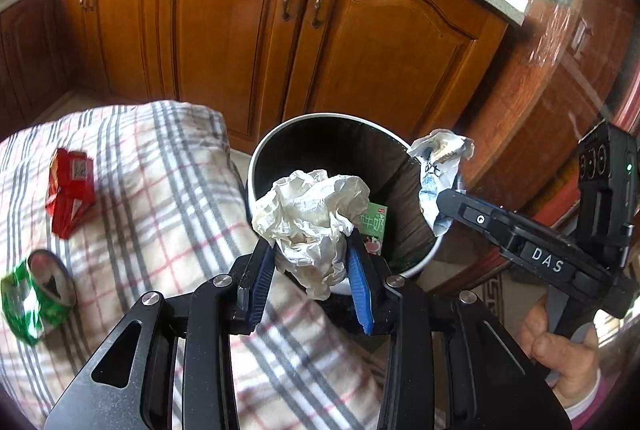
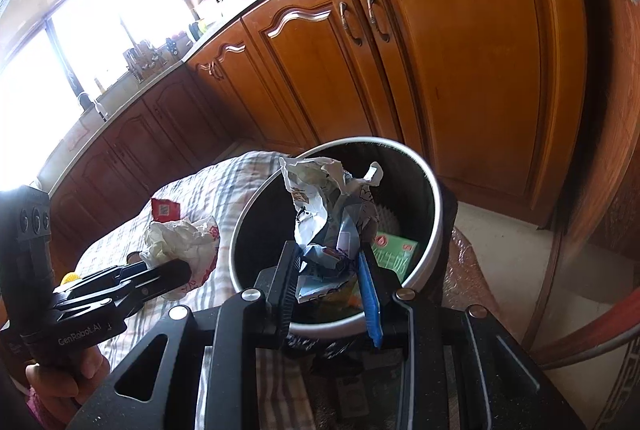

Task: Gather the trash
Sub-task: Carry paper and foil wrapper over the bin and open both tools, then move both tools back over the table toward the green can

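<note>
My left gripper [image 1: 314,262] is shut on a crumpled white paper ball [image 1: 312,218] and holds it at the near rim of a round bin [image 1: 256,158] with a black liner. My right gripper [image 2: 332,270] is shut on a crumpled white and blue wrapper [image 2: 328,206] and holds it over the bin's mouth [image 2: 434,190]. The wrapper also shows in the left wrist view [image 1: 438,166], above the bin's right rim. A green carton [image 1: 374,226] lies inside the bin [image 2: 394,252]. The paper ball shows in the right wrist view [image 2: 180,242], left of the bin.
A plaid cloth [image 1: 152,190] covers the surface left of the bin. On it lie a red packet [image 1: 70,190] and a crushed green can [image 1: 36,294]. Wooden cabinet doors [image 1: 248,42] stand behind the bin. A wooden door [image 1: 560,90] is on the right.
</note>
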`<state>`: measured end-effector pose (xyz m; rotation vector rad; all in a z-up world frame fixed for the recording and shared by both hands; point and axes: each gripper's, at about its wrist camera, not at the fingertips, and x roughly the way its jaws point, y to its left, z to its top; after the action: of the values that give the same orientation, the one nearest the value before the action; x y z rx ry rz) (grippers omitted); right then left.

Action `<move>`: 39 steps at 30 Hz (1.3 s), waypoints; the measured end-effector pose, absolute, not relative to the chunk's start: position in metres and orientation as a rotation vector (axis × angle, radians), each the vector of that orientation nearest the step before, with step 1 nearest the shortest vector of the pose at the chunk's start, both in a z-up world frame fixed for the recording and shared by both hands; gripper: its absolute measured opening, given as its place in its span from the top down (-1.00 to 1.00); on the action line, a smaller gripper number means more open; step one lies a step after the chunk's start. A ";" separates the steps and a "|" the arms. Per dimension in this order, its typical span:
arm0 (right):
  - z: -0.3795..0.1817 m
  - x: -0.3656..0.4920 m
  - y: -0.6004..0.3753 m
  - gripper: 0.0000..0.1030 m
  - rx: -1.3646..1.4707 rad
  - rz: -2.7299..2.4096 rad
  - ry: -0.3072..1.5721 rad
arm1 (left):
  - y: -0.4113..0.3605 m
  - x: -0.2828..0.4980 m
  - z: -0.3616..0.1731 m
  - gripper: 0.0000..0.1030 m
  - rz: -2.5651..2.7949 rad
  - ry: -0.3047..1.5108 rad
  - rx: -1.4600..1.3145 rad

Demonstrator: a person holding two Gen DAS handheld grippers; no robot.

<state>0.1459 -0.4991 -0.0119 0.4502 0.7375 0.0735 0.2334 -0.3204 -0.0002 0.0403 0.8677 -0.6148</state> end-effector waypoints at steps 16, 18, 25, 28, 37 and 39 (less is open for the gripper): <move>-0.026 0.170 -0.512 0.40 0.442 0.066 0.790 | -0.350 0.257 -0.015 0.31 -0.614 0.912 0.097; -0.028 0.174 -0.514 0.34 0.450 0.069 0.798 | -0.354 0.260 -0.017 0.25 -0.616 0.924 0.103; -0.031 0.176 -0.523 0.01 0.481 0.063 0.802 | -0.355 0.261 -0.021 -0.37 -0.605 0.934 0.117; -0.031 0.173 -0.527 -0.20 0.501 0.064 0.793 | -0.348 0.258 -0.020 -0.38 -0.604 0.934 0.098; -0.023 0.159 -0.516 -0.74 0.533 0.082 0.755 | -0.308 0.233 -0.012 -0.45 -0.560 0.884 0.045; -0.022 0.154 -0.509 -0.87 0.545 0.094 0.743 | -0.296 0.227 -0.013 -0.45 -0.546 0.888 0.019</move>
<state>0.1541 -0.5085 -0.0222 0.5455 0.7435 0.0943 0.2274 -0.2959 -0.0131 0.0188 0.8879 -0.5464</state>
